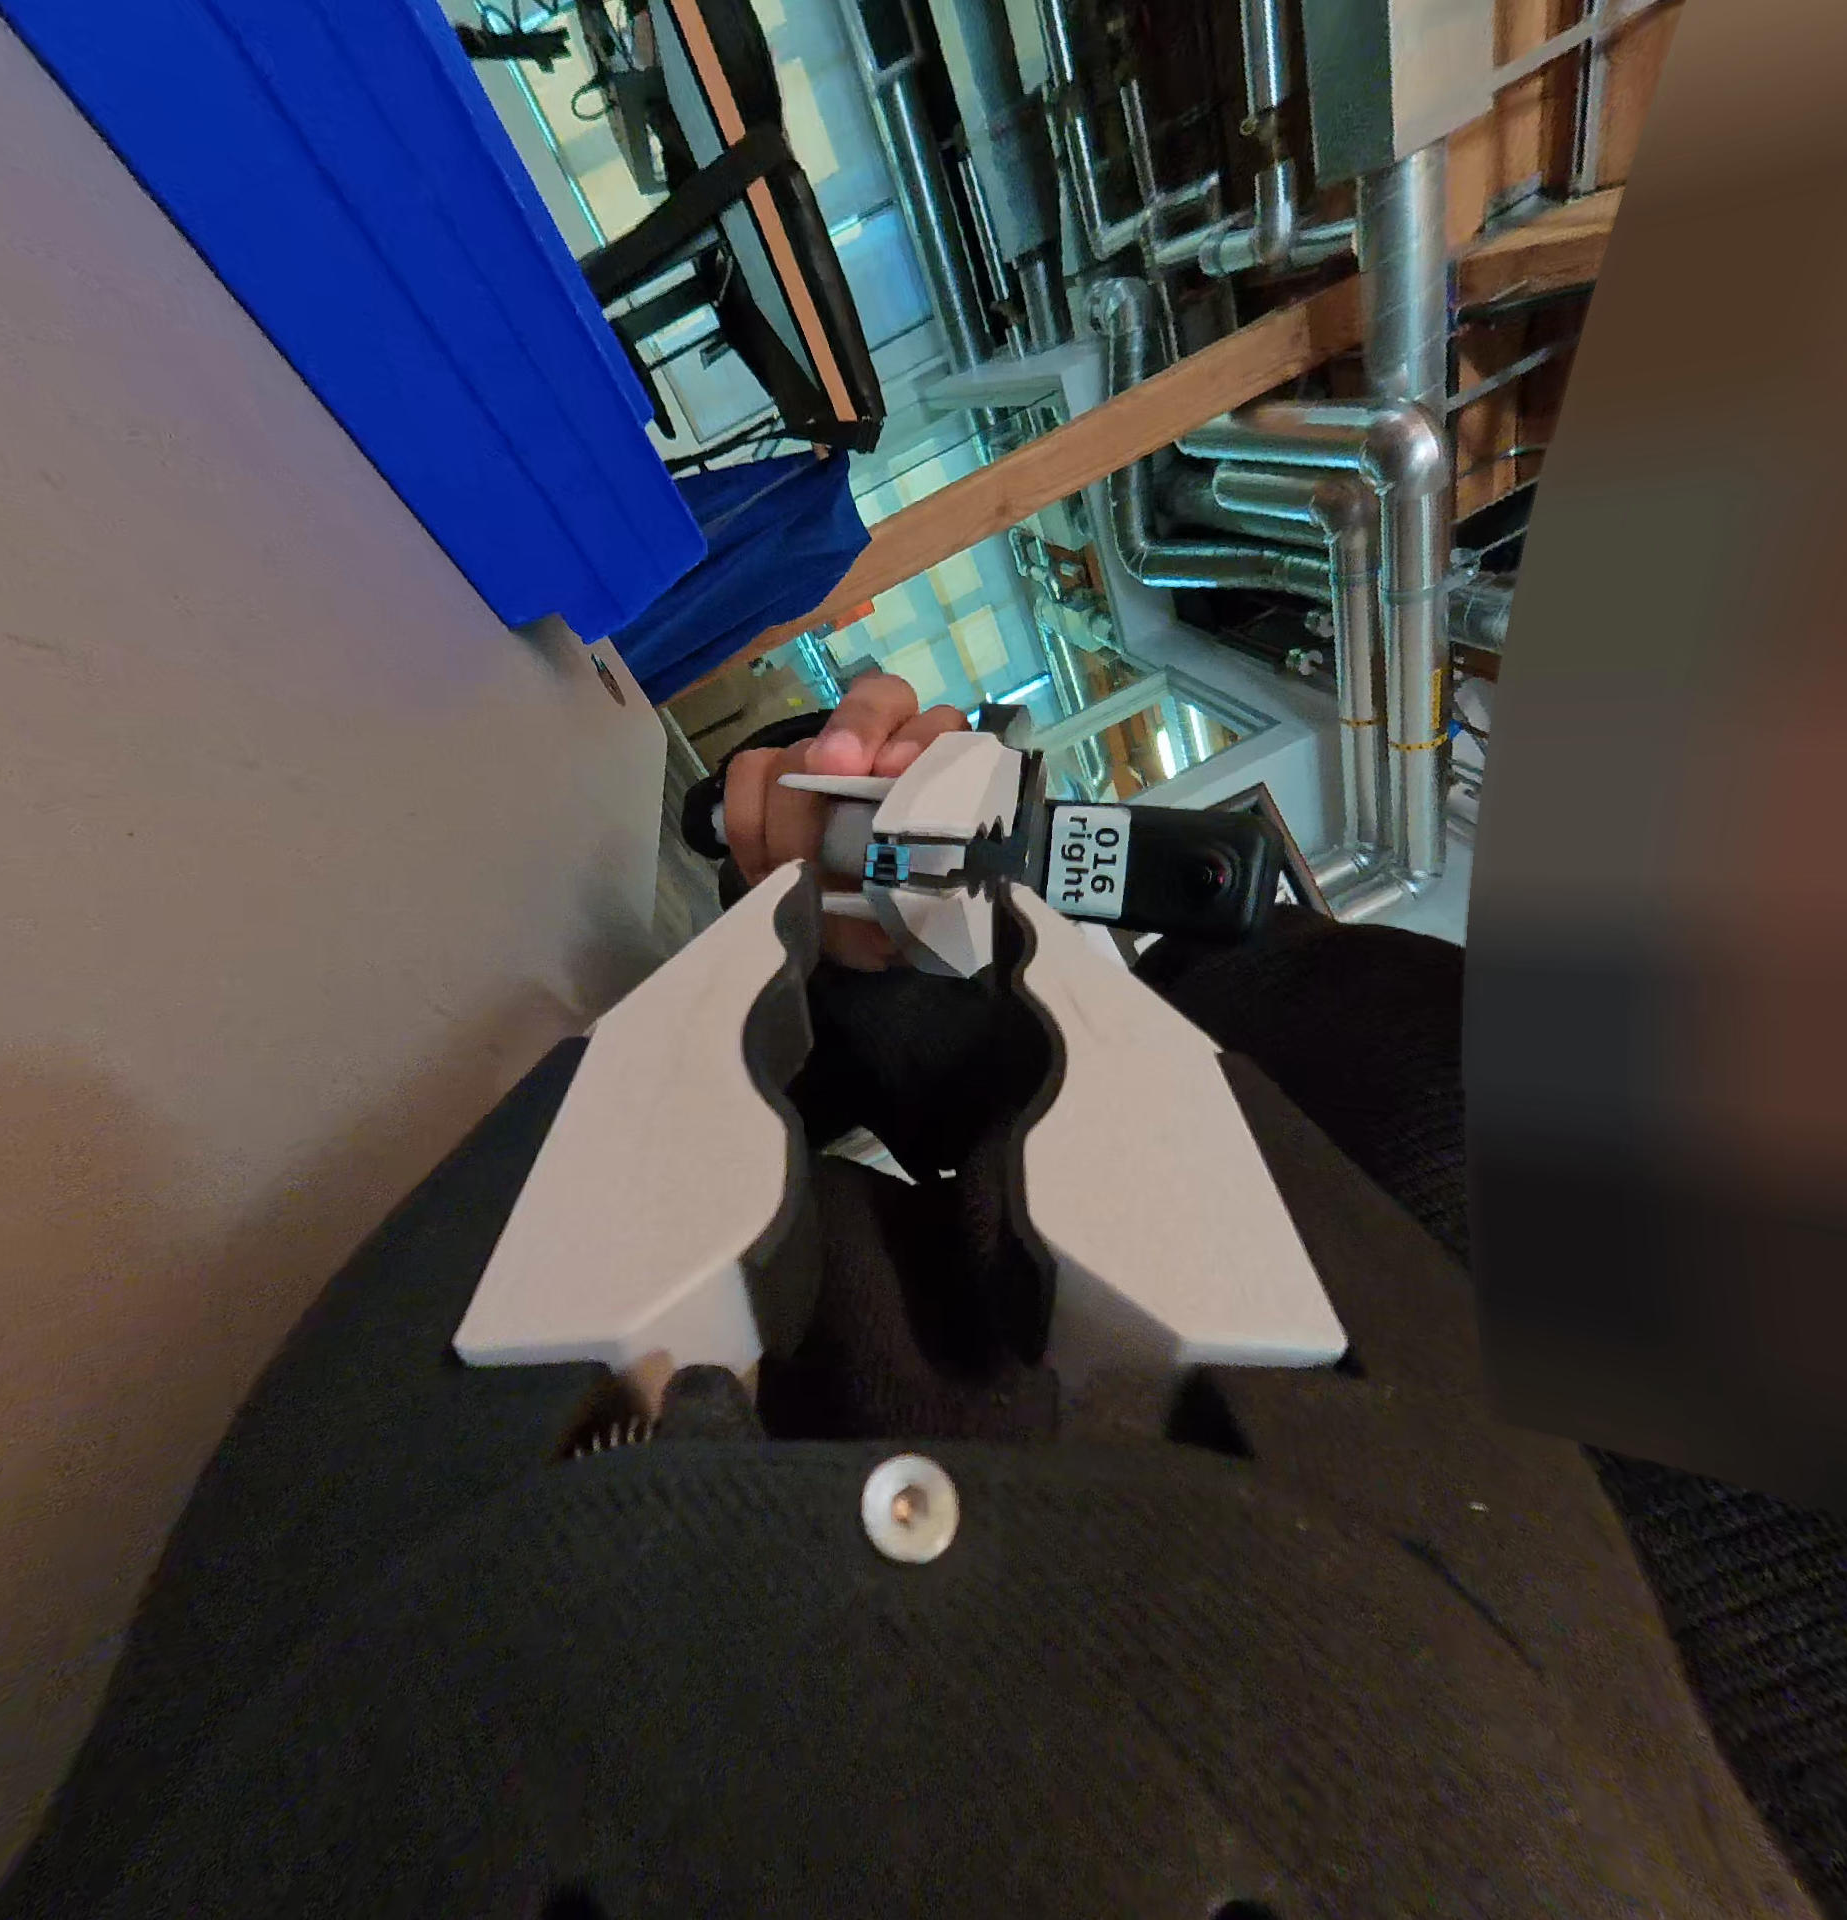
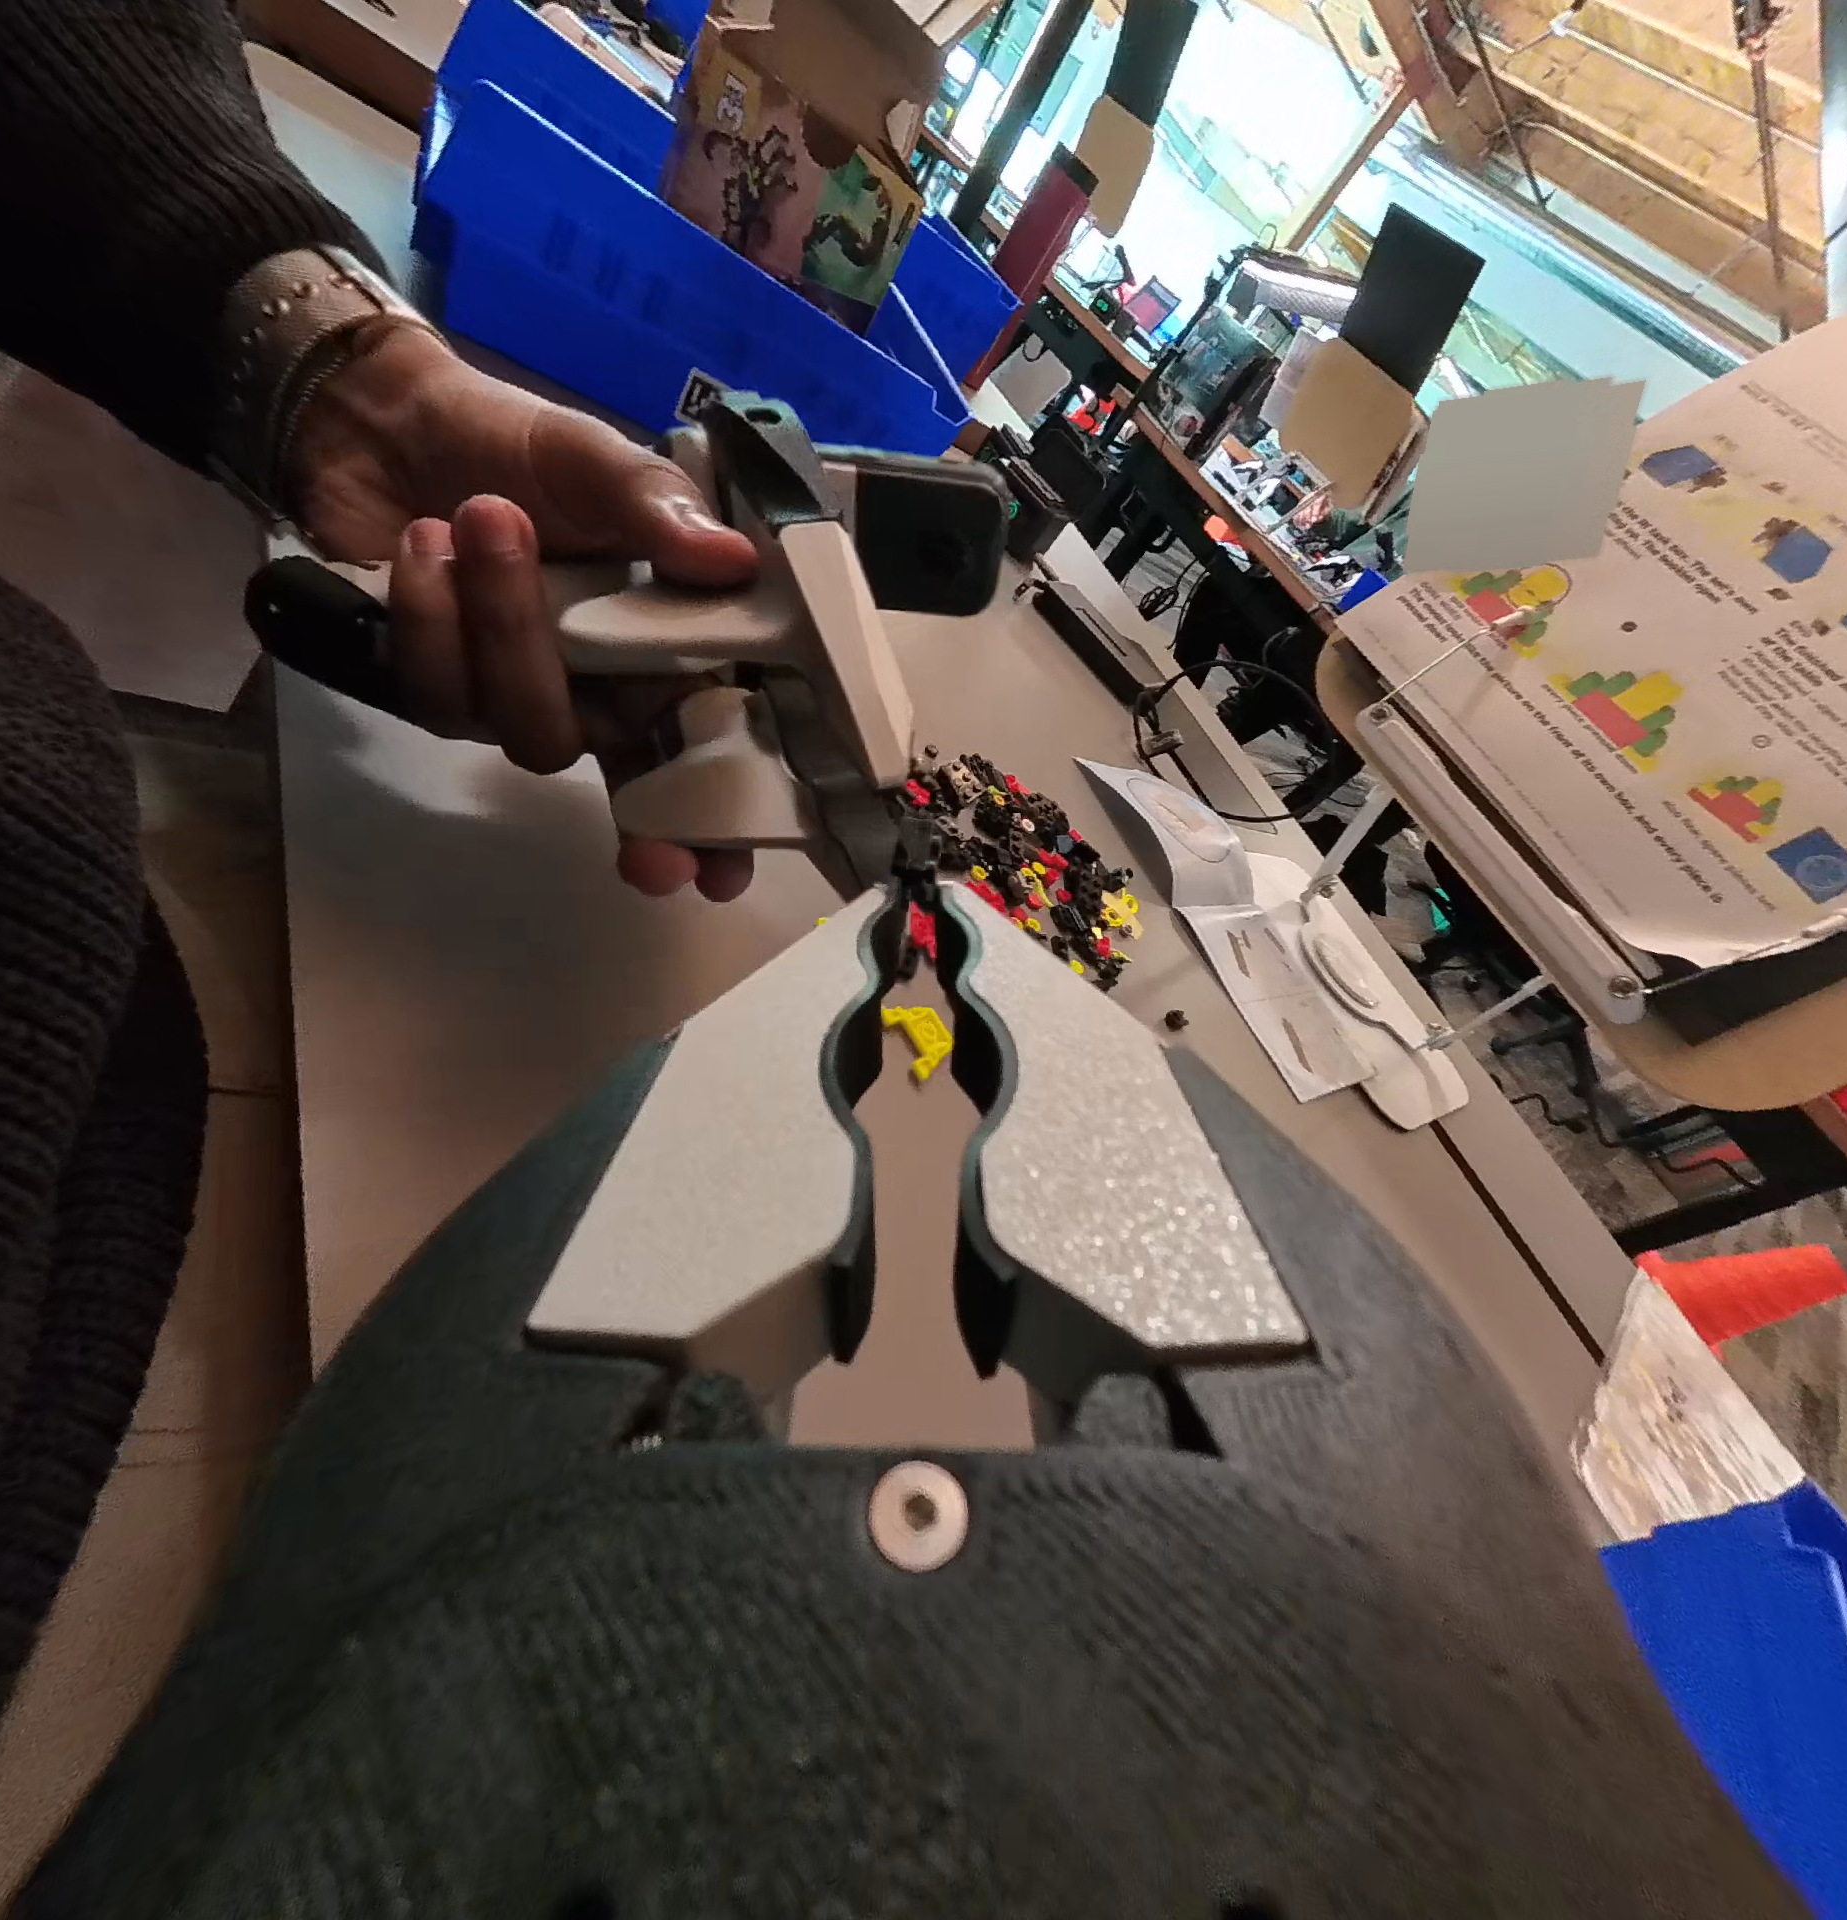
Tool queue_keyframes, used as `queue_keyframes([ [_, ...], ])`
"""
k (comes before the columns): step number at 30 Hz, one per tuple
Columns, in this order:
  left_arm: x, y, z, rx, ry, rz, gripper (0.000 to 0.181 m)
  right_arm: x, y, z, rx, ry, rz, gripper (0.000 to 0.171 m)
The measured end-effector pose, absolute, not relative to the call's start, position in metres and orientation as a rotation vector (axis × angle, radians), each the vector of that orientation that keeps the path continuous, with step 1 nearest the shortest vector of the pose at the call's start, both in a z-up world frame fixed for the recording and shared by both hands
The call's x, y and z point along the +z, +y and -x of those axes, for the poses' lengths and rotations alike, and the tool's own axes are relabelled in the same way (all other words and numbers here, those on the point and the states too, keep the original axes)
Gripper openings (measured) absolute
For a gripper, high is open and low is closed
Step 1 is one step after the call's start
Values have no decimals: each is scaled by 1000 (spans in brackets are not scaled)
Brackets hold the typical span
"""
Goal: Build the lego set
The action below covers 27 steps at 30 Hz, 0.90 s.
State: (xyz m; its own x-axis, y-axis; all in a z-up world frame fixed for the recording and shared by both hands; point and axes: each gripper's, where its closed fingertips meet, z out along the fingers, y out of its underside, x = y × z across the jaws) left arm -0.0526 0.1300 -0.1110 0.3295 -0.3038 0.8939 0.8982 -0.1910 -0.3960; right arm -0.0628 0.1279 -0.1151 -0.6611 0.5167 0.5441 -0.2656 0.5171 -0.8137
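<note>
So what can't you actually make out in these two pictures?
- Small dark lego assembly at the right gripper fingers: too small to tell its parts, right wrist view.
- Left gripper fingers: spread in the left wrist view, holding nothing visible.
- Pile of black, red and yellow lego pieces: partly hidden by both grippers.
- Right of left wrist view: blurred patch.

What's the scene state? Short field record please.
left gripper: jaws apart, tips flanking the right gripper's tip
right gripper: jaws shut on small dark lego piece
loose pieces: black, red and yellow pile on table
yellow piece: lies alone, nearer than the pile
booklet: flat beside the pile
blue bins: far side; one holds the set box
</note>
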Motion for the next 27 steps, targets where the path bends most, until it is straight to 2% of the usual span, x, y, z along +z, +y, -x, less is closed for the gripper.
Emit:
queue_keyframes([
  [10, -113, 134, 45, -1219, -641, 1342, 9, -114, 125, 61, 1229, -1950, 185, 3],
  [27, -120, 132, 39, -1215, -588, 1433, 3, -119, 125, 51, 1259, -2016, 130, 3],
])
